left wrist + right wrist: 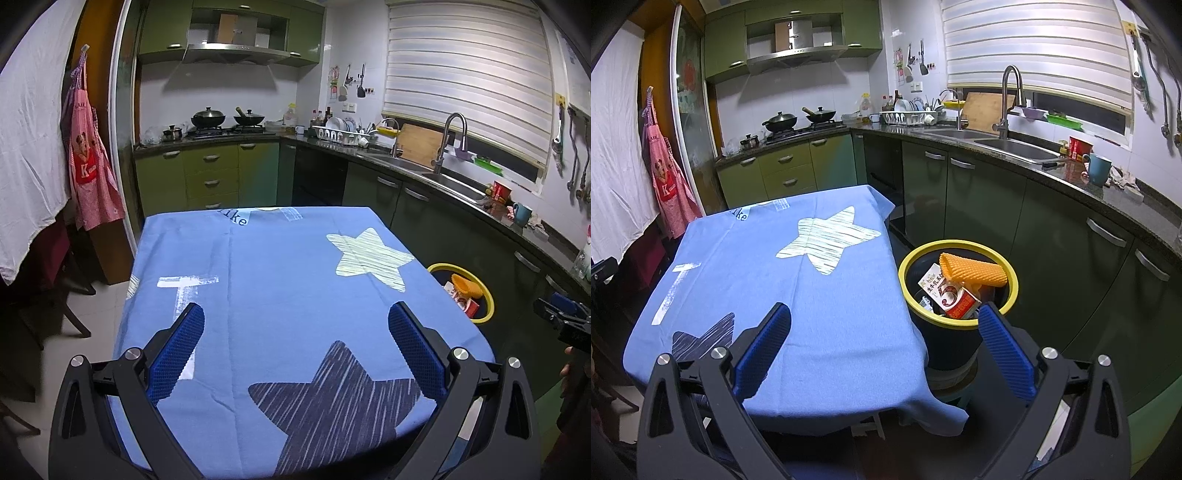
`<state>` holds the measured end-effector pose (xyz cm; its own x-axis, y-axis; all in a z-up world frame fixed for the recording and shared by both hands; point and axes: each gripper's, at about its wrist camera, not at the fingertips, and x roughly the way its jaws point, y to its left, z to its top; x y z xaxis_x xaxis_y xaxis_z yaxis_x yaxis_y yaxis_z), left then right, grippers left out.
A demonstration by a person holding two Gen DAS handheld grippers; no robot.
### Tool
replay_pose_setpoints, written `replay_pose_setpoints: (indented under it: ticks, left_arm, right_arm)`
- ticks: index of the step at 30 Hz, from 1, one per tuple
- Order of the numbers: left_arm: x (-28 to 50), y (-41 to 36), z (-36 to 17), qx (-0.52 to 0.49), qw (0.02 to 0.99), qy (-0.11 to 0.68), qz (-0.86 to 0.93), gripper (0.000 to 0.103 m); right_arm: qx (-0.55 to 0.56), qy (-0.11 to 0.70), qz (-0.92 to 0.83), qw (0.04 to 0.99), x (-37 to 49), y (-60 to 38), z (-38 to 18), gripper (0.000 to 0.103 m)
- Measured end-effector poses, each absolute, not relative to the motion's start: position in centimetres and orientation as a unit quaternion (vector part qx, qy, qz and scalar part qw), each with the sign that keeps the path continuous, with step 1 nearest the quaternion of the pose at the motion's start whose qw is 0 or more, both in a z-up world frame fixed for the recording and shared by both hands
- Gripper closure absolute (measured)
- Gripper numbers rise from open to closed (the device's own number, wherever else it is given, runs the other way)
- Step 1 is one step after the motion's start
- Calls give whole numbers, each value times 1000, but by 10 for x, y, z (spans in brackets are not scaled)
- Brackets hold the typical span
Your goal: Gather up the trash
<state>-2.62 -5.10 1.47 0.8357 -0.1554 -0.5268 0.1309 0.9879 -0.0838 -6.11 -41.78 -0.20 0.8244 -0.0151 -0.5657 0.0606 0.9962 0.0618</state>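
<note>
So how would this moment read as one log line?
left hand-held gripper: open | right hand-held gripper: open | tablecloth: bare | bin: holds trash

On the blue star-patterned tablecloth [280,280] I read "ike" in dark letters at its far edge. The pink checked apron [90,166] hanging by the door carries a white "K" on a red patch. The red-and-white carton [955,295] in the yellow-rimmed bin [960,325] shows a large "5"; its smaller print I cannot read.

the tablecloth [280,280] hides part of the yellow-rimmed bin [489,295]; its carton's [955,295] print is unreadable.
</note>
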Motion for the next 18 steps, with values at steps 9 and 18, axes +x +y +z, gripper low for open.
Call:
replay_pose_setpoints:
  ticks: [9,18]
  left_arm:
    - [-31,-52,14,-9,964,259,-58,5]
    - [-22,-49,10,-5,961,273,-40,5]
  right_arm:
    - [39,297,-19,954,-60,-419,-2,6]
    - [38,301,-18,953,-57,-419,-6,6]
